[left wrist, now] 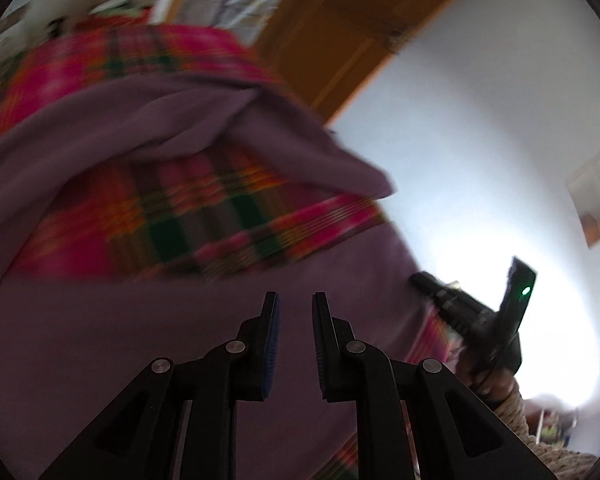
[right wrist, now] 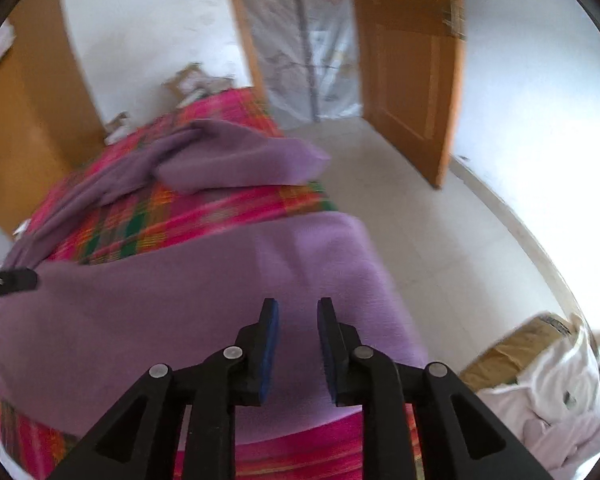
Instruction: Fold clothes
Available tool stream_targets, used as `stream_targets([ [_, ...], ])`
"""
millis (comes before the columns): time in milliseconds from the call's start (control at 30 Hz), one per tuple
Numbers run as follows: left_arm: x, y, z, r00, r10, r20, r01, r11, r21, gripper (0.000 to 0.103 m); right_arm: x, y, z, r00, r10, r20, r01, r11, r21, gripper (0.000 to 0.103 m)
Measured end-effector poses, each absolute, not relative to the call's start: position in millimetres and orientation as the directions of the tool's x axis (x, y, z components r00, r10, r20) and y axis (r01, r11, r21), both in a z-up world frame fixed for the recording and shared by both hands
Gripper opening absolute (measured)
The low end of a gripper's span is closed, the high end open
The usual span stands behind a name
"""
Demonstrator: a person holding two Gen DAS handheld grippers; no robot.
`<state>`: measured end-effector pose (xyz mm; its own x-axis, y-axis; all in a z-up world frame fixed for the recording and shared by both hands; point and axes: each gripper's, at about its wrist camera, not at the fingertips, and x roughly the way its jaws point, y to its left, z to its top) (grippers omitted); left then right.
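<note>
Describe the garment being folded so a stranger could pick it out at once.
Find the bed with the pink, green and orange plaid cover. The purple garment lies across its near end, a sleeve trailing away. It is the only plain, unpatterned cloth there.

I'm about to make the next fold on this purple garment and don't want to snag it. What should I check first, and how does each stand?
1. Left hand-held gripper free of cloth: ok, jaws apart, nothing between.
2. Right hand-held gripper free of cloth: ok, same.
3. Purple garment lying flat near the grippers: ok, smooth there.
4. Far part of the garment spread out: not ok, it lies bunched on the plaid bedcover.
5. Garment fully on the bed: cannot tell, its right edge reaches the bed's side.
6. Sharp view: not ok, left wrist view is blurred.
</note>
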<state>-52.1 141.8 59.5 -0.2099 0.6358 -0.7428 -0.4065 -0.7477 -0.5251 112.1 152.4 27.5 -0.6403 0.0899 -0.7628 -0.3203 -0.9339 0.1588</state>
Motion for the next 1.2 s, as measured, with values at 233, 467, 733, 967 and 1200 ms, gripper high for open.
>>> stream_targets([
  [233,-19.0,83.3,29.2,-0.215,0.632,-0.744,-0.306,-0.767,-0.563,0.017,89.4,114.1,14.8,-0.624,0.040,-0.780,-0.201,-0.973,0.111,0.022],
  [467,-7.4,46.7,12.4,-0.232,0.616,-0.753,-0.231,-0.787,-0.572,0.017,77.5,114.8,16.9,-0.612,0.082,-0.787,-0.260,-0.960,0.103,0.023],
  [733,-3.7,-17.9,18.9,-0.314,0.554,-0.771,-0.141,-0.830,-0.539,0.017,43.7,87.1,30.6,-0.610,0.044,-0.792,-0.214,-0.971,0.110,0.024],
  [967,-27.6,-45.1,57.0,-0.388,0.465,-0.796,-0.156,-0.884,-0.441,0.017,-10.0,51.2,66.7,-0.655,-0.059,-0.753,-0.087,-0.985,0.152,0.024],
  [1200,-65.8,-101.6,86.8,-0.469,0.400,-0.788,-0.081,-0.908,-0.412,0.018,-78.3,5.8,119.5,-0.685,-0.106,-0.721,0.080,-0.994,0.070,0.024],
])
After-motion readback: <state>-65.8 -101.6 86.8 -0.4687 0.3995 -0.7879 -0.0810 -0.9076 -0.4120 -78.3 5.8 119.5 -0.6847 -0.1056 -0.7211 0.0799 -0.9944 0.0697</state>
